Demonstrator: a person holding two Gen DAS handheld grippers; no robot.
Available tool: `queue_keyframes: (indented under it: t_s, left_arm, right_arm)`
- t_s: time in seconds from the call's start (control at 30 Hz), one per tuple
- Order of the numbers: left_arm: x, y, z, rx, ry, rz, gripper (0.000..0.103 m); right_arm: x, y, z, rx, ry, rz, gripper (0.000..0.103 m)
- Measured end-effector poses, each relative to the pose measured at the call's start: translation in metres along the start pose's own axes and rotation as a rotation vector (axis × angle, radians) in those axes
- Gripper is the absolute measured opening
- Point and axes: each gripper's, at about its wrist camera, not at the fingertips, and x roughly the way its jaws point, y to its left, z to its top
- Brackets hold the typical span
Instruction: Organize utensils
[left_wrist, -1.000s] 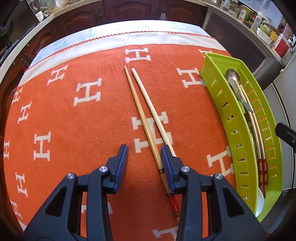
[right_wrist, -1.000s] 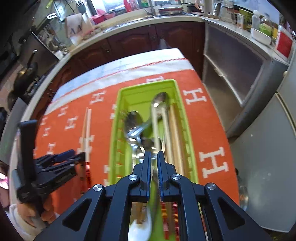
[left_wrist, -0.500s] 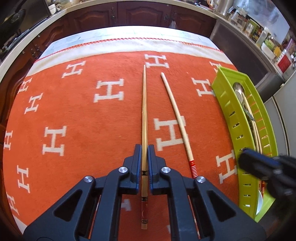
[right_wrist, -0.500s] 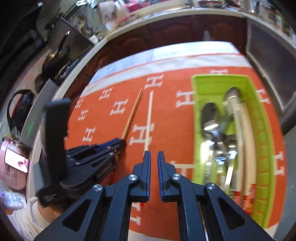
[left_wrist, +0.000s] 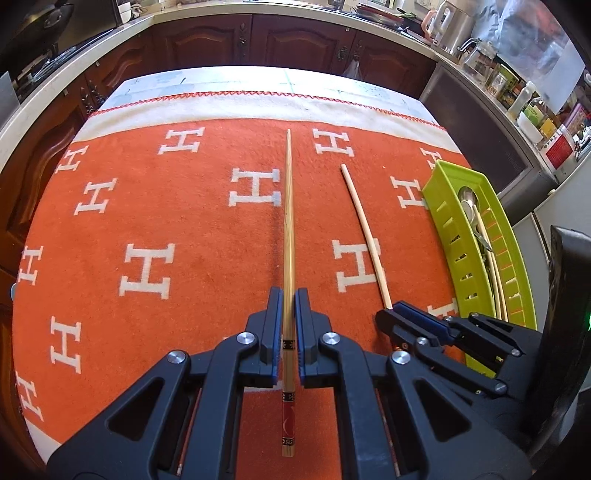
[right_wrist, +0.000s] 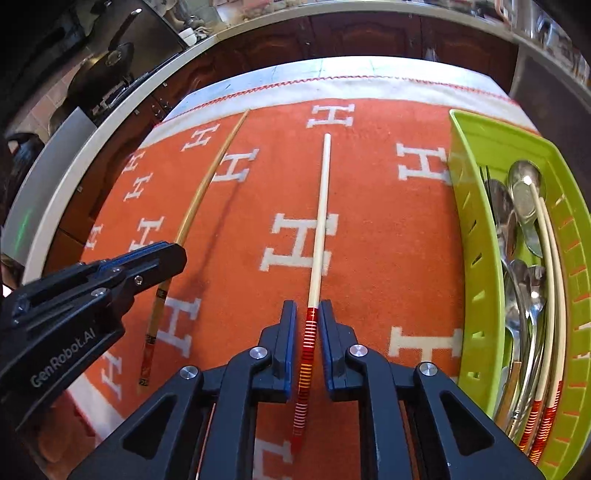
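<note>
The right gripper straddles a pale chopstick on the orange cloth, its jaws just opening, untouching. At three o'clock, a green tray; at nine, the left gripper grips a bamboo chopstick.

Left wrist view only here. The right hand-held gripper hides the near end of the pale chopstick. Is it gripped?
Observer: Not gripped. In the right wrist view the right hand-held gripper has just been opening its jaws. They straddle the red-striped end of the pale chopstick with a gap on each side.
Operator: Brown chopstick in my jaws, is it off the cloth?
Observer: Seems so at the far end. The shadow of the brown chopstick falls apart from it on the orange cloth, beyond the left hand-held gripper.
</note>
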Motion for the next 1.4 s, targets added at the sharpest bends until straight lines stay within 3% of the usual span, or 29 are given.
queue_keyframes:
  t_s: [0.13, 0.27, 0.47, 0.67, 0.9, 1.17, 1.4]
  left_arm:
    - [-0.002, -0.003, -0.003, 0.002, 0.003, -0.01, 0.004]
    - [-0.014, -0.009, -0.004, 0.008, -0.007, -0.029, 0.004]
    - [-0.039, -0.045, 0.002, 0.074, -0.023, -0.072, 0.004]
    - [-0.048, -0.116, 0.007, 0.18, -0.002, -0.161, 0.004]
    - [-0.026, -0.183, 0.011, 0.223, 0.066, -0.222, 0.004]
    - [0.012, -0.211, 0.005, 0.212, 0.172, -0.251, 0.004]
    - [0.019, -0.22, -0.002, 0.242, 0.196, -0.269, 0.005]
  right_arm:
    - [0.001, 0.006, -0.007, -0.026, -0.029, -0.034, 0.006]
    - [-0.008, -0.011, -0.006, 0.097, -0.015, 0.084, 0.005]
    - [-0.063, -0.039, -0.01, 0.173, -0.11, 0.126, 0.005]
    - [-0.116, -0.09, -0.019, 0.232, -0.18, 0.018, 0.005]
    - [-0.129, -0.149, -0.028, 0.306, -0.155, -0.1, 0.005]
    - [-0.115, -0.182, -0.041, 0.325, -0.099, -0.116, 0.007]
    - [-0.11, -0.185, -0.043, 0.347, -0.113, -0.089, 0.014]
